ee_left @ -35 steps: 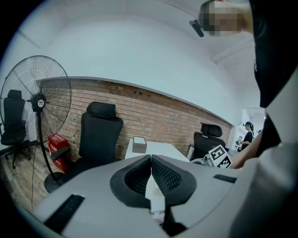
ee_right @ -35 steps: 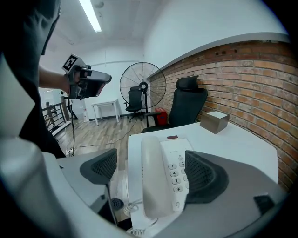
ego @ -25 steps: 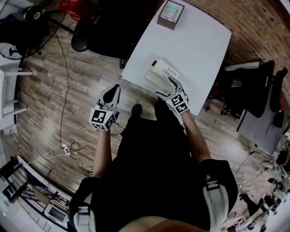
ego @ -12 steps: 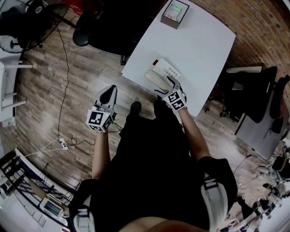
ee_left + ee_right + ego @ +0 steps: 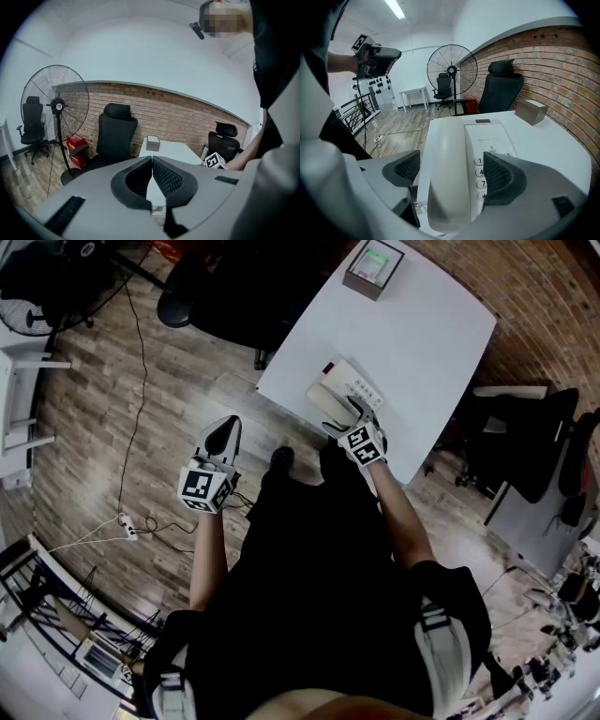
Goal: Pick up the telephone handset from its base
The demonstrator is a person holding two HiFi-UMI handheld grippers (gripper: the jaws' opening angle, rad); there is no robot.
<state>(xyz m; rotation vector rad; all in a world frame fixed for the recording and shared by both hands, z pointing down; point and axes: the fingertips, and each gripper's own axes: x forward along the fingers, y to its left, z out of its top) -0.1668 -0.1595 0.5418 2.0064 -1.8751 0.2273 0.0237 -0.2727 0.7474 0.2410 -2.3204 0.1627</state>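
Observation:
A white desk telephone stands near the front edge of the white table. Its handset lies in the cradle at the left of the base, beside the keypad. My right gripper straddles the handset's near end, one pad on each side, and its jaws are closing. A gap still shows at the left pad. My left gripper hangs over the floor left of the table, its tips meeting on nothing.
A small box sits at the table's far end. Black office chairs stand beside the table. A pedestal fan and floor cables lie to the left. A brick wall runs behind the table.
My right gripper has sunk lower over the handset's near end, so the handset now lies between its pads. The left gripper has barely shifted.

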